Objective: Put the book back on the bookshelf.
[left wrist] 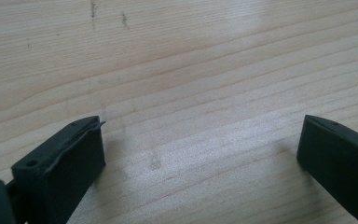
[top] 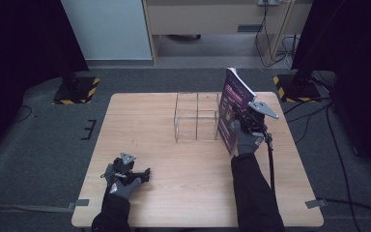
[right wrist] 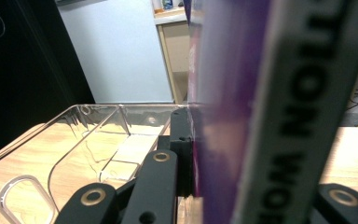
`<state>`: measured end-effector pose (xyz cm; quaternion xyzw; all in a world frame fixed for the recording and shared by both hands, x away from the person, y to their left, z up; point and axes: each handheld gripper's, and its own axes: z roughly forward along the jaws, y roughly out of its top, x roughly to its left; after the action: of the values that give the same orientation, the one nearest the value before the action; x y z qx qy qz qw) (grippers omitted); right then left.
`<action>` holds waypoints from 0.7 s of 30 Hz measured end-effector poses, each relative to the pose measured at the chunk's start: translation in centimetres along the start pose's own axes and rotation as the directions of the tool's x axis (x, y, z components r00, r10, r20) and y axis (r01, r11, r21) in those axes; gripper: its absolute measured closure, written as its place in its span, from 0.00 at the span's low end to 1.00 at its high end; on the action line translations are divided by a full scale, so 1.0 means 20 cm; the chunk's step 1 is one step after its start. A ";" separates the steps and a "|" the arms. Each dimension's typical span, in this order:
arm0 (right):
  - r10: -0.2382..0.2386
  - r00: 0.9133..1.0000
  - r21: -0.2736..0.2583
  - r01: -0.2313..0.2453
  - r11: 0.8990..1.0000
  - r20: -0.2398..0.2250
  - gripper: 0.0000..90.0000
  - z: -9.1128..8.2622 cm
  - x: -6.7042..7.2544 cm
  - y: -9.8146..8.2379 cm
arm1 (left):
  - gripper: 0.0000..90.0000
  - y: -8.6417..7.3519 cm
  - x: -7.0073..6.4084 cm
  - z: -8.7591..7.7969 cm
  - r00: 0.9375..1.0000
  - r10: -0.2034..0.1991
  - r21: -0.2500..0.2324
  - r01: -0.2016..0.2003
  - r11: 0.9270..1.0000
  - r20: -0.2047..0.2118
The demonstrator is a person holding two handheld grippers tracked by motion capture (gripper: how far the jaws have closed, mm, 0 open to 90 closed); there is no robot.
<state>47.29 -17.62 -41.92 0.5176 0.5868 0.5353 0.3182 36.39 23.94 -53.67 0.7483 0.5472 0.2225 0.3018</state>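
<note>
The right gripper (top: 239,121) clamps a purple book (top: 233,113) and holds it upright at the right end of the wooden table (top: 174,164). In the right gripper view the book (right wrist: 242,116) stands directly between the two black jaws, its cover pressed flat against the left jaw and its spine, printed with large dark letters, running up the frame just right of centre. The jaws are pinched on the book from both faces, gripping near its lower edge, so most of the book rises above and ahead of the gripper.

Just to the left of this gripper, and close against the book's cover, stands a clear plastic organizer (top: 197,117) with open compartments; in the right gripper view its transparent walls (right wrist: 93,140) spread out to the left of the left jaw, slightly ahead of it.

The left gripper (top: 142,174) lies low near the front left part of the table, well apart from the book and the organizer. Its jaws are spread wide with only bare wood (left wrist: 182,93) between them and ahead of them.
</note>
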 end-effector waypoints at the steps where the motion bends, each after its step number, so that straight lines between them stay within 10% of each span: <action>1: -0.003 1.000 0.002 0.003 1.000 0.003 0.92 0.00 0.00 0.00 | 0.00 0.00 0.00 0.00 1.000 0.000 0.000 0.000 1.000 0.000; 21: -0.014 1.000 0.075 0.015 0.997 -0.010 0.89 -0.13 -0.10 -0.05 | 0.00 0.00 0.00 0.00 1.000 0.000 0.001 0.000 1.000 -0.001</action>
<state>45.20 -20.09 -42.67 0.5224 0.6116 0.5131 0.2996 36.38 23.92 -53.67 0.7483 0.5475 0.2227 0.3012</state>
